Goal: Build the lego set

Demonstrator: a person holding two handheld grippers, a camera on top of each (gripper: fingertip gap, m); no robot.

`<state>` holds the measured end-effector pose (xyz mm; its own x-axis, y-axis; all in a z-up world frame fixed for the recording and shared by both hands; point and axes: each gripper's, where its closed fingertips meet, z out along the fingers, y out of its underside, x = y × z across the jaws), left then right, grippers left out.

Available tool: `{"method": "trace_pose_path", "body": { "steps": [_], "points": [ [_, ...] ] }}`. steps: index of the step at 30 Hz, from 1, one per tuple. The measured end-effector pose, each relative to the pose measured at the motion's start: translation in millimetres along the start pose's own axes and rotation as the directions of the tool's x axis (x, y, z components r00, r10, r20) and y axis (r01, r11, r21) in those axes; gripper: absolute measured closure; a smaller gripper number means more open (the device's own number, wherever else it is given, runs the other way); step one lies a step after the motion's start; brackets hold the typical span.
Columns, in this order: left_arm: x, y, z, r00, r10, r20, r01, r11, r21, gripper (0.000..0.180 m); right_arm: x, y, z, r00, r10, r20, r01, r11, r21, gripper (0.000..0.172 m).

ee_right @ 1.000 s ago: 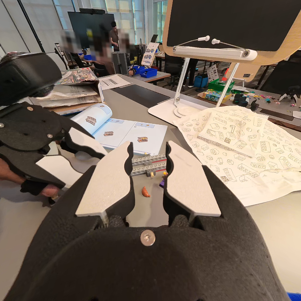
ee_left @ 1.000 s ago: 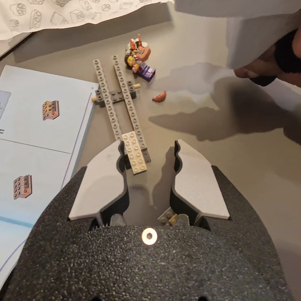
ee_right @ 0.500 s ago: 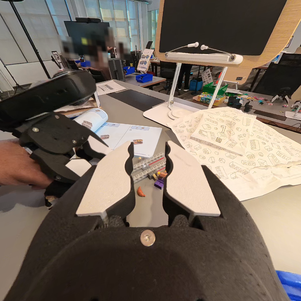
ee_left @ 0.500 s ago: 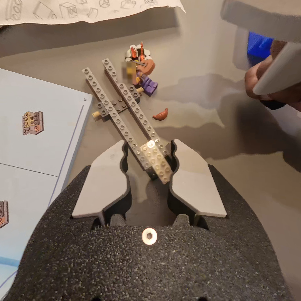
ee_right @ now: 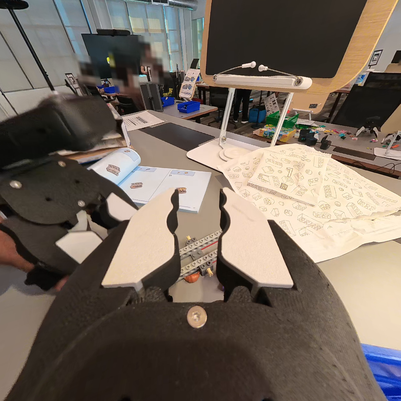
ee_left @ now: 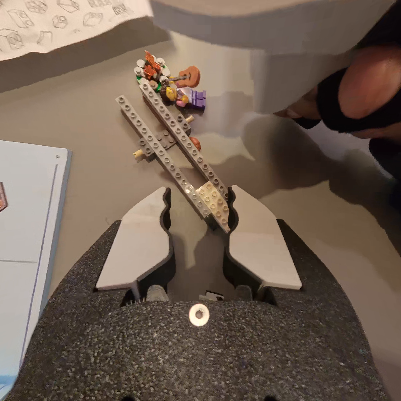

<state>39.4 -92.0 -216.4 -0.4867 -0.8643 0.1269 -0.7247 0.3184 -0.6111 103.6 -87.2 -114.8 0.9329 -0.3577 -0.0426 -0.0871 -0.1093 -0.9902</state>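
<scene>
Resting against the left gripper's (ee_left: 199,208) right finger (ee_left: 233,206), the grey brick frame (ee_left: 173,156) (tan plate at its near end) lies on the table (ee_left: 108,184), apart from the other finger. Right gripper (ee_right: 199,208) hovers parted, unloaded.

Looks like an open-plan office or lab set up for toy-brick building: a grey worktop (ee_right: 165,152) and a big screen on a stand (ee_right: 282,39) beyond the fingers, blue bins (ee_right: 188,106) and more brick-strewn tables (ee_right: 347,134) further back, big windows (ee_right: 147,21) behind.
</scene>
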Motion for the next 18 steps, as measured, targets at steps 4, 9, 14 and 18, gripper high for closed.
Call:
{"method": "trace_pose_path", "body": {
  "steps": [4, 9, 14, 18],
  "points": [
    [-28.2, -3.3, -35.8, 0.994, -0.099, 0.048, 0.089, 0.98, 0.176, 0.128, -4.1, 3.4, 1.9, 0.999, -0.038, 0.005, 0.038, 0.999, -0.029, 0.136],
    [-70.3, 21.0, -90.4, 0.961, -0.163, 0.222, 0.082, 0.938, 0.336, 0.125, -13.5, 11.6, 7.1, 0.993, -0.117, 0.017, 0.118, 0.989, -0.089, 0.136],
    [-107.9, 65.8, -141.4, 0.875, -0.218, 0.433, 0.042, 0.924, 0.379, 0.123, -26.5, 12.5, 10.8, 0.985, -0.168, 0.04, 0.172, 0.978, -0.121, 0.136],
    [-135.2, 112.4, -177.7, 0.807, -0.266, 0.527, 0.068, 0.928, 0.365, 0.121, -50.8, 0.2, 14.3, 0.968, -0.239, 0.077, 0.247, 0.961, -0.121, 0.135]
  ]
}}
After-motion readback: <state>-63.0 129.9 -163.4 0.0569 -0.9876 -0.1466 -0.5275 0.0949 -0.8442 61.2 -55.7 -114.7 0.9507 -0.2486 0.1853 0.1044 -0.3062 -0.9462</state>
